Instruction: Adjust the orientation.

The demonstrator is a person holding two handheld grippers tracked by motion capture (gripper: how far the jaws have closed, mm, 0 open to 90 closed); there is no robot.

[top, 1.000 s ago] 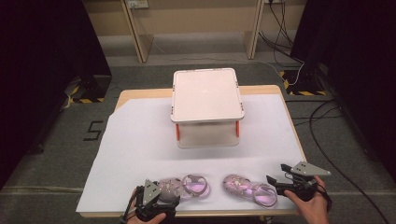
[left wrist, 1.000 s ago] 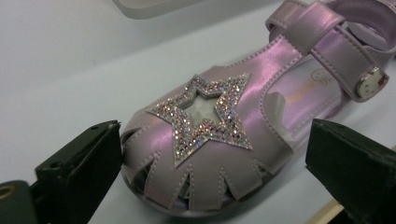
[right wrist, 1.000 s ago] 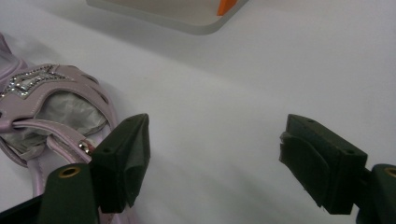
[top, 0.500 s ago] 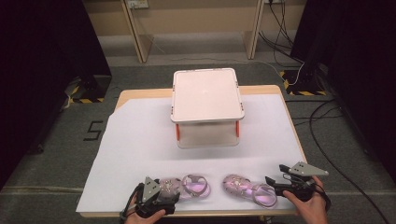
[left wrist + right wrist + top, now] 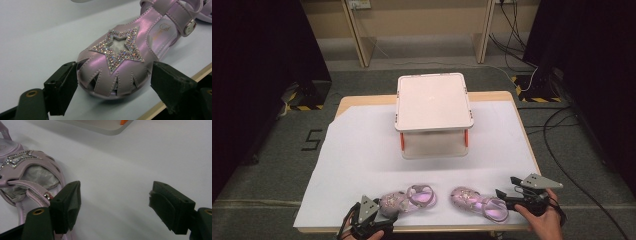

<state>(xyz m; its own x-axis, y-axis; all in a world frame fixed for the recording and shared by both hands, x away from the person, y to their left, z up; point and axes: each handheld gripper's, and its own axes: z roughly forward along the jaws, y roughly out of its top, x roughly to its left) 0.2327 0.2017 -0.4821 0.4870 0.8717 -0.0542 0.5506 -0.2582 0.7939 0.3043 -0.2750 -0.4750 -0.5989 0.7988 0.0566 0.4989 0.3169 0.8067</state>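
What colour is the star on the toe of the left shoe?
The star is silver with multicoloured glitter stones, on the shiny lilac-pink left shoe. The left gripper view shows it best.

A white lidded storage box with orange latches is seen standing on a white sheet, which is spread over a wooden table. Behind the box, pale cabinet legs are seen on the grey floor, and to its right, black cables are trailed.

lidded box mid-table, white sheet open around
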